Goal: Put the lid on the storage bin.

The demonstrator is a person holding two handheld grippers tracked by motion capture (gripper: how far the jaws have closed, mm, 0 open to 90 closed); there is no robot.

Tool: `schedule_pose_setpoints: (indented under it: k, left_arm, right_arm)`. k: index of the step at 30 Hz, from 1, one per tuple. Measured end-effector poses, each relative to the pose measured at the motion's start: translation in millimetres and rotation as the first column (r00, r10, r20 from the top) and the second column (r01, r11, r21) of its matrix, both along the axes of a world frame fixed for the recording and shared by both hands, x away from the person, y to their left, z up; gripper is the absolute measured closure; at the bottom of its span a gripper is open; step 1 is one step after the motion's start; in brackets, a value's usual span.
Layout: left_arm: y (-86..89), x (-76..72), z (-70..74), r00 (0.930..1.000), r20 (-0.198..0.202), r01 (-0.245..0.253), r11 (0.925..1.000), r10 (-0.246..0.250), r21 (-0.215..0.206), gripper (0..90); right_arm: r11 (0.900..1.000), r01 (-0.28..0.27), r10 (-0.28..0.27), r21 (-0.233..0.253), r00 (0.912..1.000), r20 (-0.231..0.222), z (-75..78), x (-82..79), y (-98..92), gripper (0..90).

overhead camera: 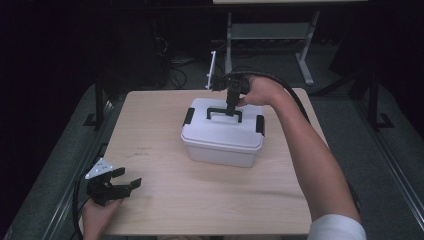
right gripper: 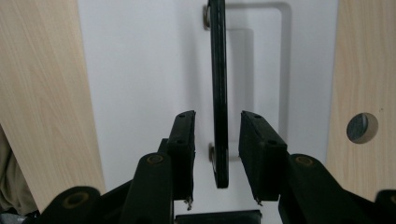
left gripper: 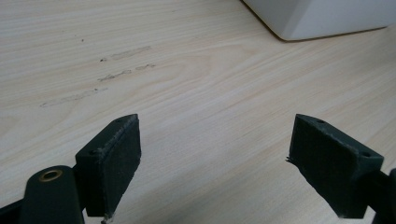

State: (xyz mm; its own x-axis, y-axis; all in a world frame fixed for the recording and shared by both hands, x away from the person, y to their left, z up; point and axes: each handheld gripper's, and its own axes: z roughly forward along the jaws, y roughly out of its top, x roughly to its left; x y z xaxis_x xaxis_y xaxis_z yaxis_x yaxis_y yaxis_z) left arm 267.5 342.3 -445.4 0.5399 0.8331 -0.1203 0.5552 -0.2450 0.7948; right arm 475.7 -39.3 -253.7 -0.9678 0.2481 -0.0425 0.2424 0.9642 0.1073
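From above, a white lidded box (overhead camera: 223, 135) sits near the middle of the pale wooden bench (overhead camera: 165, 195). The right tool (overhead camera: 231, 109) comes down from the far side onto the box's black handle (overhead camera: 223, 113), which stands raised off the lid. The left tool (overhead camera: 127, 186) rests at the near left corner of the bench, well apart from the box, its jaws spread.

In the left gripper view, the left tool (left gripper: 215, 163) is wide open over bare bench, gripping nothing; a corner of the box (left gripper: 322, 18) shows at the top.

In the right gripper view, the right tool (right gripper: 216, 149) straddles the handle (right gripper: 218, 93), with a narrow gap on each side, not yet clamped.
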Motion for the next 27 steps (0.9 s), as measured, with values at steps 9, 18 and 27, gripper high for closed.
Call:
schedule_pose_setpoints:
  k: [9, 18, 27]
  left_arm:
    - [-1.6, 2.3, -0.6, 1.0, -0.003, 0.007, 1.0, -0.007, 0.002, 15.9]
    - [-1.9, 3.1, -1.2, 0.9999, -0.004, 0.01, 0.9999, -0.01, 0.004, 15.9]
    - [-2.6, 2.0, -1.5, 0.9999, -0.004, 0.013, 0.9999, -0.013, 0.004, 15.8]
  right_arm:
    - [0.999, 0.029, -0.029, 0.021, 0.9995, 0.009, 6.0, -1.7, -15.7, 62.9]
    - [0.996, 0.073, -0.074, 0.046, 0.9971, 0.016, 11.0, -4.6, -33.8, 60.0]
    - [0.994, 0.093, -0.095, 0.062, 0.9951, 0.027, 16.2, -9.7, -49.1, 58.6]
